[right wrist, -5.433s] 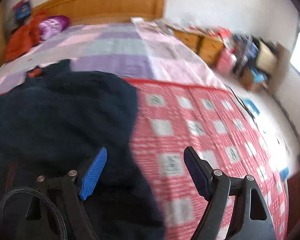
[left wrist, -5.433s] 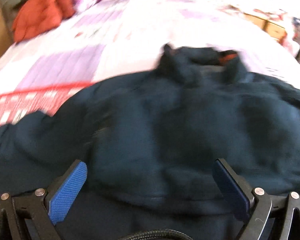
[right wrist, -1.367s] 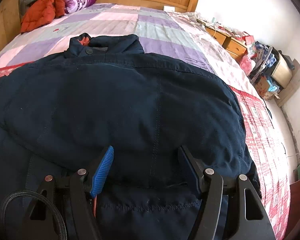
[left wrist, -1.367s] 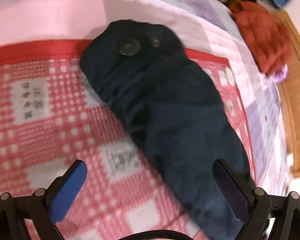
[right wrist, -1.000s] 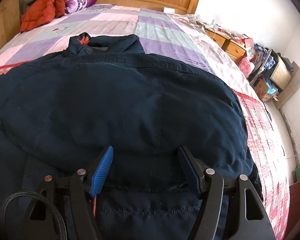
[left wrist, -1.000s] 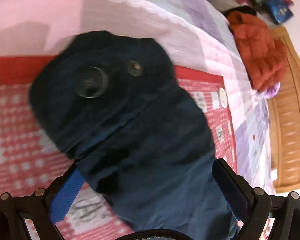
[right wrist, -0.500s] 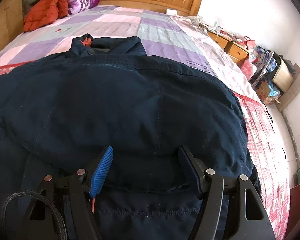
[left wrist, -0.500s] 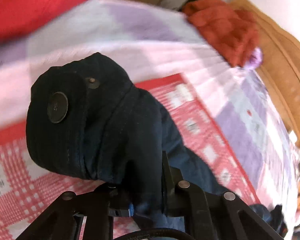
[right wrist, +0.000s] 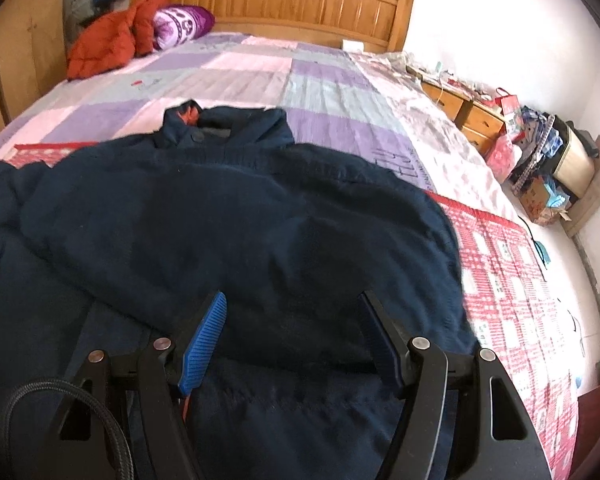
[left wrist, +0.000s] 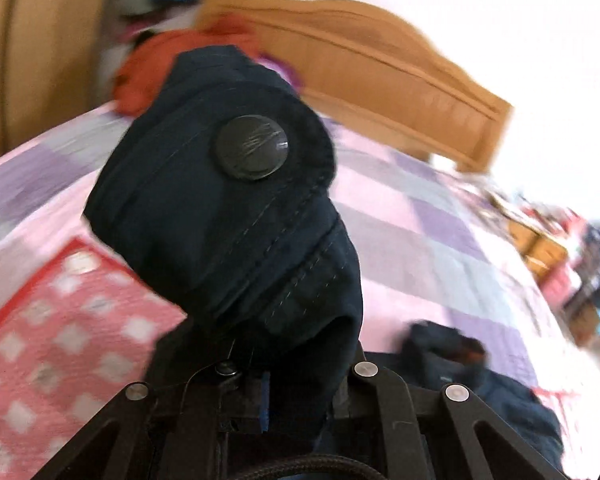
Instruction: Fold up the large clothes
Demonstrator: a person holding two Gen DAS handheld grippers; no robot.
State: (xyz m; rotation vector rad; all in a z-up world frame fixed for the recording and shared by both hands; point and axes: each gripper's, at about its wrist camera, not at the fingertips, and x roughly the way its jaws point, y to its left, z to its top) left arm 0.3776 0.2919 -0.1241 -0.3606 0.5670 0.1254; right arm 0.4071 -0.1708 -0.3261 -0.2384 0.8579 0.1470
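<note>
In the left wrist view the left gripper point(left wrist: 296, 392) is clamped tight on the sleeve cuff point(left wrist: 228, 216) of the navy jacket point(left wrist: 500, 392), and the cuff with its large dark button point(left wrist: 251, 148) stands up in front of the lens. The far background is smeared by blur, so the orange headboard point(left wrist: 380, 68) and the patchwork bedspread point(left wrist: 420, 232) are only roughly legible. The pads themselves are buried in cloth.

In the right wrist view the right gripper point(right wrist: 296, 340) hovers with jaws well apart over the jacket's near hem, holding nothing. The jacket lies spread on the bed, collar point(right wrist: 220, 124) at the far side, an orange coat point(right wrist: 108, 40) far left.

The step in hand is probably folding the sleeve inward; next, the cuff needs laying across the jacket's body. The sleeve's own length is cut off at the left edge.
</note>
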